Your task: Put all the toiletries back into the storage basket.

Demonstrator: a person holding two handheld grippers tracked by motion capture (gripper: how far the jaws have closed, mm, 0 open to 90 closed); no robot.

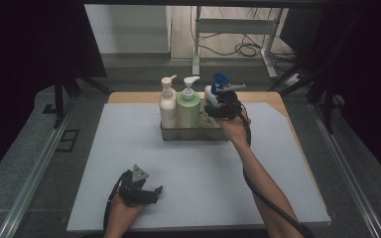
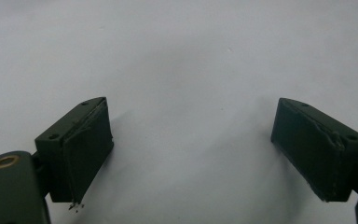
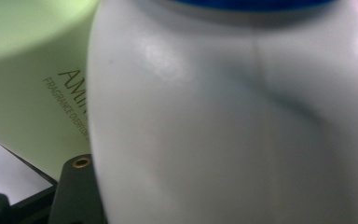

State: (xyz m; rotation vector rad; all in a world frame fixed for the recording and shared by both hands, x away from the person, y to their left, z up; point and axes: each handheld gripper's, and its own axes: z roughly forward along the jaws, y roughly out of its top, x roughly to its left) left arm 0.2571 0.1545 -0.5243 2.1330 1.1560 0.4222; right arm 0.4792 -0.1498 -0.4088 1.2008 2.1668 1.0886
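A white spray bottle (image 1: 210, 93) with a blue trigger head stands at the right end of a grey caddy (image 1: 193, 134). Beside it are a green pump bottle (image 1: 188, 108) and a cream pump bottle (image 1: 167, 106). My right gripper (image 1: 218, 106) is at the spray bottle's body, jaws on either side. In the right gripper view the white bottle (image 3: 233, 121) is pressed close between the jaws, with the green bottle (image 3: 32, 70) behind it. My left gripper (image 1: 151, 192) rests low on the white mat near the front left. It is open, with bare mat between its fingers (image 2: 81, 149).
The white mat (image 1: 129, 148) covers most of the wooden table (image 1: 275, 98). Dark curtains hang at both sides. A metal frame and cables stand on the floor beyond the table's far edge.
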